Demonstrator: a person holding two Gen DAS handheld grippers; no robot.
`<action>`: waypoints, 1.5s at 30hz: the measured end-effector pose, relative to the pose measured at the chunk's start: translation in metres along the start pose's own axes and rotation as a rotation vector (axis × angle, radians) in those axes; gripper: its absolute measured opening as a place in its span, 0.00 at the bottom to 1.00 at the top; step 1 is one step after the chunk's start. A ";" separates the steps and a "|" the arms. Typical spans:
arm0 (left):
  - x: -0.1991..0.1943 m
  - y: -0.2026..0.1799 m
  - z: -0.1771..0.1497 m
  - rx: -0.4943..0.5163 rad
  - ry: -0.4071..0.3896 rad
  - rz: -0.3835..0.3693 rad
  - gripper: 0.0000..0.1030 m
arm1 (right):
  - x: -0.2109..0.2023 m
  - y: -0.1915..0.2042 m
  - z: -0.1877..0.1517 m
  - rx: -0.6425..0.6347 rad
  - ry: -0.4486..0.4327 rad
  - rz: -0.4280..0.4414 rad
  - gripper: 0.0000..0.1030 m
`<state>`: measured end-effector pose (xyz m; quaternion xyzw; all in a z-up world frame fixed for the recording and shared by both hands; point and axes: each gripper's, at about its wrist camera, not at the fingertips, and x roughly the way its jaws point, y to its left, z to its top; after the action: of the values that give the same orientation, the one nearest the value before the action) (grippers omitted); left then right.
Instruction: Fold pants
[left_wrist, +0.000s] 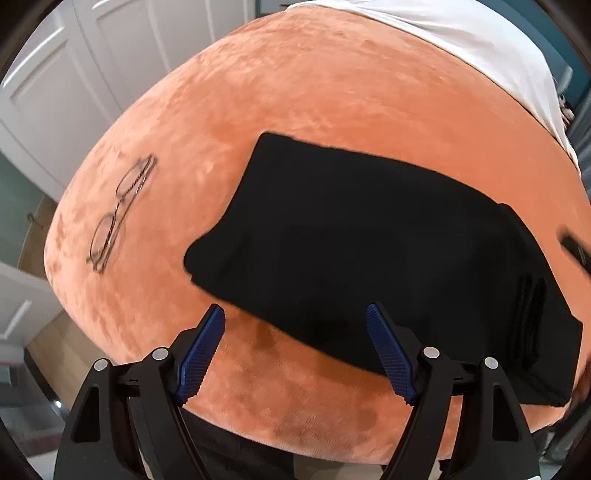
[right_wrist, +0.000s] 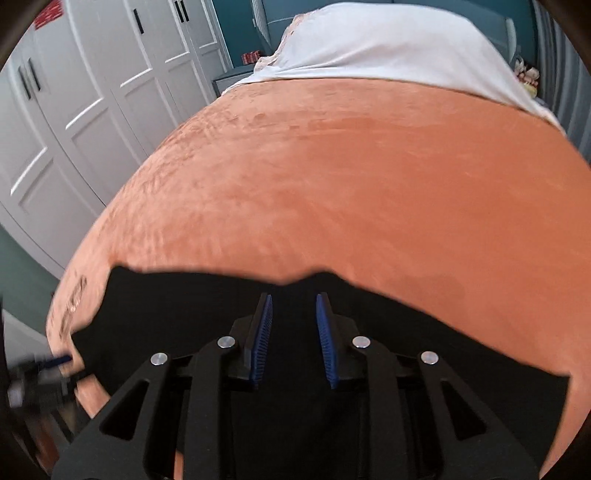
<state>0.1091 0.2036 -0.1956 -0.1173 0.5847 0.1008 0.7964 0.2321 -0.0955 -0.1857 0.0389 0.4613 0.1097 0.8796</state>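
The black pants (left_wrist: 369, 251) lie folded into a compact rectangle on the orange bed cover (left_wrist: 314, 103). My left gripper (left_wrist: 295, 314) is open wide and empty, hovering just above the near left edge of the pants. In the right wrist view the pants (right_wrist: 184, 302) fill the lower part of the frame. My right gripper (right_wrist: 294, 301) hovers over them with its jaws part open and nothing between the blue pads. The left gripper shows blurred at the far left edge of the right wrist view (right_wrist: 55, 360).
A pair of thin-framed glasses (left_wrist: 120, 212) lies on the cover left of the pants. A white sheet or pillow (right_wrist: 388, 48) covers the head of the bed. White wardrobe doors (right_wrist: 92, 92) stand along the left side.
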 end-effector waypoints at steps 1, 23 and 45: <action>0.001 0.004 -0.001 -0.020 0.004 -0.008 0.74 | -0.007 -0.008 -0.015 0.001 0.006 -0.016 0.23; 0.056 0.050 0.016 -0.358 0.117 -0.244 0.82 | 0.019 0.028 -0.098 -0.219 0.136 -0.097 0.22; 0.072 0.014 0.028 -0.285 0.109 -0.123 0.89 | 0.044 0.053 -0.080 -0.141 0.195 0.090 0.10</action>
<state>0.1513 0.2271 -0.2576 -0.2700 0.5985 0.1272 0.7435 0.1829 -0.0369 -0.2576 -0.0133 0.5334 0.1848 0.8254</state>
